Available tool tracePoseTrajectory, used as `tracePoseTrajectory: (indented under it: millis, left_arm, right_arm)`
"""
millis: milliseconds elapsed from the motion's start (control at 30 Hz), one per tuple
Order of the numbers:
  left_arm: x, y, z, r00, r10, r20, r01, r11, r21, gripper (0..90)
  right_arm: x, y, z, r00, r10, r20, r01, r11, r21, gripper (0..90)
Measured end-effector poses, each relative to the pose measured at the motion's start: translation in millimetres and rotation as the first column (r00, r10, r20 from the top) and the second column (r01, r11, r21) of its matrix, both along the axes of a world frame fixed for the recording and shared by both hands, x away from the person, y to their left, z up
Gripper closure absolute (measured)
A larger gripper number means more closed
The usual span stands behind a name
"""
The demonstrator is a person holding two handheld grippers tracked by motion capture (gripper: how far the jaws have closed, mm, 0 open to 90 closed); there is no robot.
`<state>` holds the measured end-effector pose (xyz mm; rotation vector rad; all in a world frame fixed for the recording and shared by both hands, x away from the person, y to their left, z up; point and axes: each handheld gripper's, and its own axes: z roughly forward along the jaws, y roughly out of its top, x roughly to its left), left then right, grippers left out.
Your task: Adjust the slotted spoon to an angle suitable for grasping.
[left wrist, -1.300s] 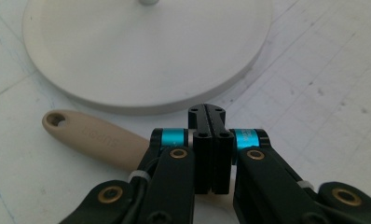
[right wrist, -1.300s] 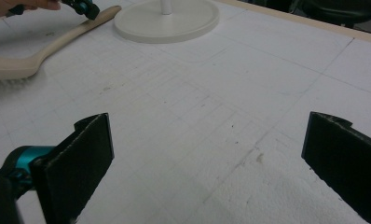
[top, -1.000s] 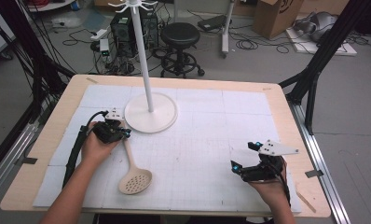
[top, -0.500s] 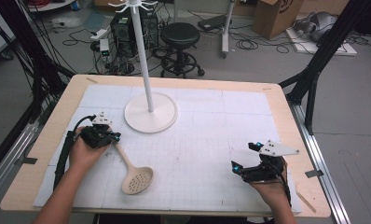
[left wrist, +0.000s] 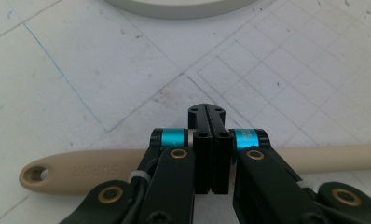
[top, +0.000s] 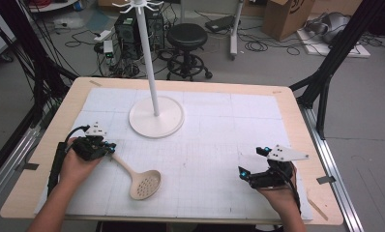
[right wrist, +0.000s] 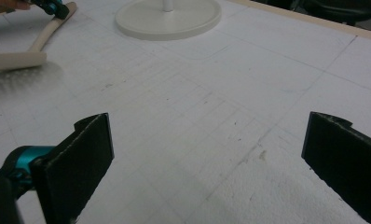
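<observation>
The left tool (top: 111, 149) is clenched, its black jaws pressed together with nothing between them, poised just above the handle of the beige plastic slotted spoon (top: 138, 179). The spoon lies flat on the white gridded mat (top: 214, 140) covering the wooden desk (top: 297, 104), near the white round-based stand (top: 156, 116). The right tool (top: 244, 173) rests well apart on the mat, its jaws spread wide and empty.
</observation>
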<state>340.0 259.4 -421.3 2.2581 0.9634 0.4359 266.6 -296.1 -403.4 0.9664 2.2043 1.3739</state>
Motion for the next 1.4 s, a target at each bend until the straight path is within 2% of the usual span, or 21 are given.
tracePoseTrajectory:
  millis: [67,167,300,333,467,500,533,567,600,700,767,800,900,1033,1133,1267,1300,1367,1400]
  left_arm:
    - [-2.5,0.2,0.0,1.0000,-0.006,0.003,0.006,1.0000,0.006,89.7]
    - [-3.5,3.0,-1.6,1.0000,-0.004,0.000,0.004,0.9998,-0.020,89.7]
    - [-3.8,2.9,-1.3,1.0000,-0.010,0.001,0.010,0.9997,-0.022,89.6]
    - [-4.8,1.9,-0.6,0.9997,-0.024,0.006,0.024,0.9990,-0.037,84.6]
    - [-7.0,1.8,4.1,0.9985,-0.046,0.027,0.048,0.9974,-0.053,80.0]
    - [-8.6,2.4,8.7,0.9972,-0.063,0.039,0.066,0.9955,-0.068,73.1]
    - [-8.6,2.4,8.7,0.9972,-0.063,0.039,0.066,0.9955,-0.068,70.3]
    - [-8.9,2.5,11.4,0.9957,-0.081,0.043,0.084,0.9944,-0.064,70.3]
    - [-10.2,2.0,17.6,0.9923,-0.108,0.060,0.111,0.9929,-0.043,61.7]
    - [-11.4,3.8,25.4,0.9892,-0.135,0.057,0.137,0.9897,-0.041,52.1]
    - [-11.5,4.3,27.4,0.9873,-0.148,0.057,0.150,0.9881,-0.033,48.8]
    - [-12.1,4.2,30.5,0.9830,-0.174,0.058,0.175,0.9845,-0.010,46.7]
    - [-13.5,2.9,33.0,0.9801,-0.187,0.066,0.187,0.9823,0.003,38.6]
    - [-15.9,1.1,37.3,0.9725,-0.221,0.073,0.221,0.9752,0.012,35.8]
    - [-15.8,0.1,38.4,0.9665,-0.249,0.061,0.248,0.9684,0.024,33.7]
    - [-14.5,-0.9,37.1,0.9663,-0.254,0.041,0.253,0.9668,0.037,31.2]
    - [-12.8,-1.1,36.7,0.9635,-0.267,0.024,0.265,0.9625,0.058,30.7]
    - [-12.1,-1.5,36.1,0.9638,-0.266,0.020,0.264,0.9623,0.065,27.0]
    - [-10.7,-1.8,36.2,0.9616,-0.274,0.004,0.273,0.9572,0.097,25.0]
  right_arm:
    - [0.1,-0.4,0.0,1.0000,-0.001,0.002,0.001,1.0000,0.000,1.1]
    - [0.2,-0.8,-0.2,1.0000,-0.002,0.001,0.002,1.0000,0.001,1.1]
    - [0.3,-0.4,-0.3,1.0000,-0.002,0.000,0.002,1.0000,0.000,1.1]
    - [0.1,-0.3,-0.3,1.0000,-0.001,-0.003,0.001,1.0000,0.002,1.1]
    - [0.9,-1.1,-0.8,1.0000,-0.003,0.003,0.003,1.0000,0.000,1.1]
    - [1.0,-0.6,-1.2,1.0000,-0.003,0.000,0.003,1.0000,-0.001,1.1]
    - [1.0,-0.6,-1.2,1.0000,-0.003,0.000,0.003,1.0000,-0.001,1.1]
    - [0.8,-0.2,-1.4,1.0000,-0.003,-0.002,0.003,1.0000,-0.001,1.1]
    - [0.7,0.3,-1.5,1.0000,-0.001,-0.007,0.001,1.0000,-0.001,1.1]
    - [1.3,0.3,-1.5,1.0000,0.000,-0.003,0.000,1.0000,-0.002,1.1]
    - [1.4,0.5,-1.5,1.0000,0.001,-0.003,-0.001,1.0000,-0.002,1.1]
    - [1.4,0.7,-1.5,1.0000,0.001,-0.003,-0.001,1.0000,-0.002,1.1]
    - [1.4,0.8,-1.5,1.0000,0.003,-0.001,-0.003,1.0000,-0.003,1.1]
    - [1.4,1.3,-1.4,1.0000,0.003,0.000,-0.003,1.0000,-0.003,1.1]
    - [1.5,1.3,-1.6,1.0000,0.006,-0.002,-0.006,1.0000,-0.003,1.1]
    - [1.4,0.7,-1.3,1.0000,0.004,-0.004,-0.004,1.0000,-0.001,1.1]
    - [1.3,0.2,-1.3,1.0000,0.001,-0.002,-0.001,1.0000,0.003,1.1]
    - [1.5,-0.3,-1.5,1.0000,0.002,-0.001,-0.002,1.0000,0.003,1.1]
    - [1.5,-0.5,-1.6,1.0000,0.002,-0.003,-0.002,1.0000,0.003,1.1]
